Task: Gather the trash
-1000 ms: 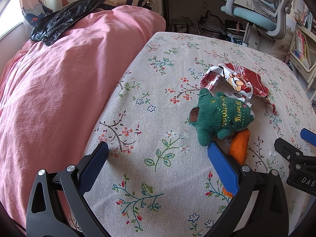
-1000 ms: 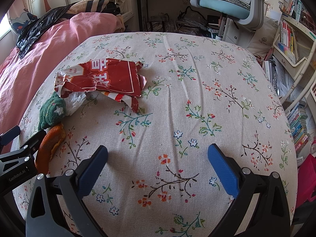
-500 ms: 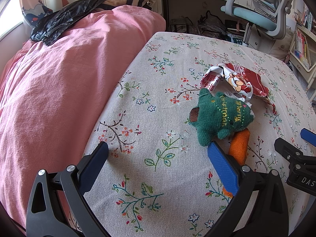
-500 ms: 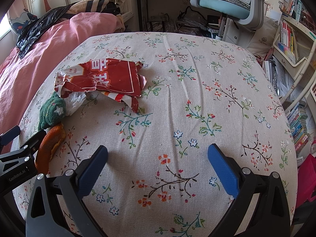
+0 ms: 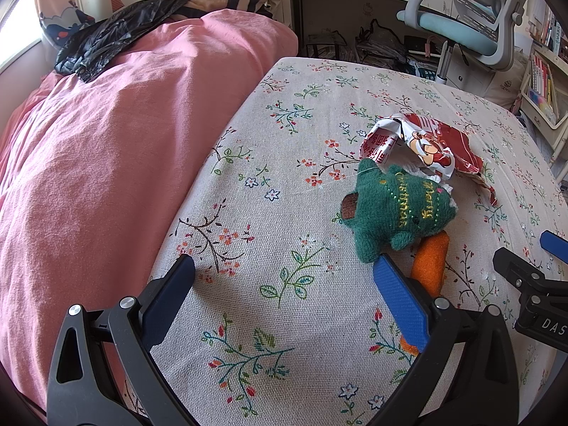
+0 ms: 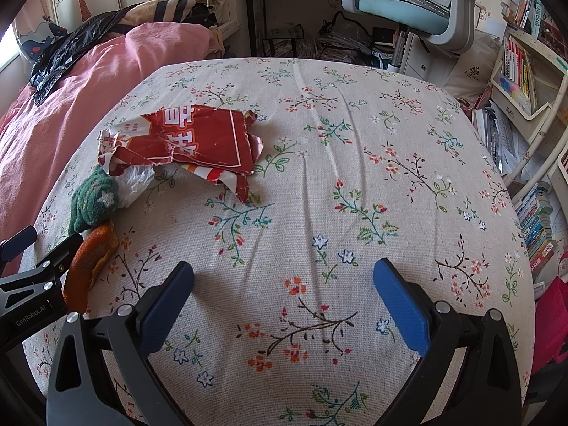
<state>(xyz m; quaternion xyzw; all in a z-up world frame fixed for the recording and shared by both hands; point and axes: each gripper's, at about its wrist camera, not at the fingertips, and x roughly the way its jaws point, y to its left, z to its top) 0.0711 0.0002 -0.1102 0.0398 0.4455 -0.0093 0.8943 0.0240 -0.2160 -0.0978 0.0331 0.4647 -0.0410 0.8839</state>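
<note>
A torn red and white snack wrapper (image 6: 198,142) lies on the floral bedsheet (image 6: 355,163); the left wrist view shows it crumpled (image 5: 419,142). A white tissue (image 6: 136,179) peeks from under it. A green knitted toy (image 5: 394,209) rests against the wrapper (image 6: 94,200). An orange peel (image 5: 429,262) lies just below the toy (image 6: 88,266). My left gripper (image 5: 284,277) is open over bare sheet, its right finger beside the peel. My right gripper (image 6: 284,280) is open, low on the sheet, right of the pile.
A pink duvet (image 5: 106,149) covers the bed's left side with a black plastic bag (image 5: 106,39) on top. A blue office chair (image 6: 408,3) stands beyond the bed. Bookshelves and stacked books (image 6: 536,227) line the right.
</note>
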